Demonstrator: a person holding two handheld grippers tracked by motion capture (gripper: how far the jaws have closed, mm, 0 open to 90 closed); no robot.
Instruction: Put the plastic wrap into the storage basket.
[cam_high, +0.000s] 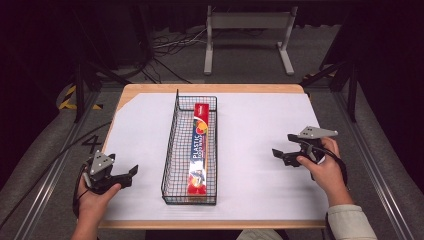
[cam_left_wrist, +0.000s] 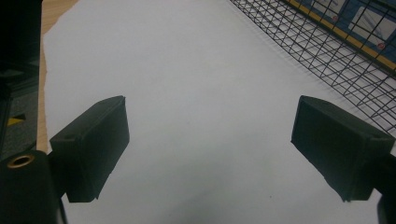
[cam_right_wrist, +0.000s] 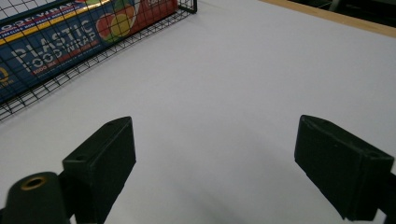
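Your left hand-held gripper (cam_high: 131, 174) sits near the front left corner of the worktop (cam_high: 260, 130), low over the white sheet, its jaws spread wide with nothing between them; in the left gripper view the two black jaws frame bare white surface, with the mesh of the wire basket (cam_left_wrist: 327, 46) running along the far right. Your right hand-held gripper (cam_high: 283, 146) is on the right side of the worktop, well apart from the basket and pointing left toward it, and its jaws also stand wide apart and hold nothing; in the right gripper view you see only white surface between them. The black wire basket (cam_high: 176, 145) lies lengthwise in the middle of the worktop, between your two hands, its long sides running from near to far. Inside it the box of plastic food wrap (cam_high: 199, 150) lies flat along the basket's right side, red at both ends and blue in the middle, with its lettering facing up. In the right gripper view that box (cam_right_wrist: 51, 42) shows through the mesh at the upper left. Neither hand-held gripper touches the basket or the box.
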